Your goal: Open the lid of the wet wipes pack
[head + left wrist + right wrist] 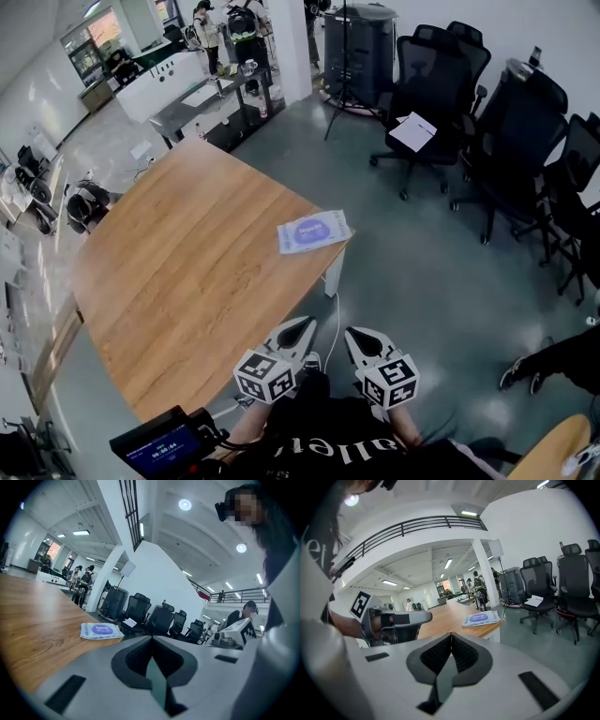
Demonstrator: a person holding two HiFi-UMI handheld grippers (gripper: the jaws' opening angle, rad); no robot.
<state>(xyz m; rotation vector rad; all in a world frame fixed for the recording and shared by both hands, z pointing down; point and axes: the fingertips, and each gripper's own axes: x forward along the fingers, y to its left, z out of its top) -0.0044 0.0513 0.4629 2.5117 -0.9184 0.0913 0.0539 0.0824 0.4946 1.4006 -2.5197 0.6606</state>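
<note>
Wet wipes pack (313, 232) (101, 631) (481, 618): flat, white soft pack with a blue-purple oval label on top, lying face up. The label print is too small to read, and I can't tell the lid from the label. It sits at the corner of the wooden table (178, 272), 12 o'clock from my tongs and well apart from them. Left gripper (302, 328) (151, 641): jaws closed, nothing between. Right gripper (354, 336) (451, 637): same, closed and empty. The white shirt lettering is only partly visible.
</note>
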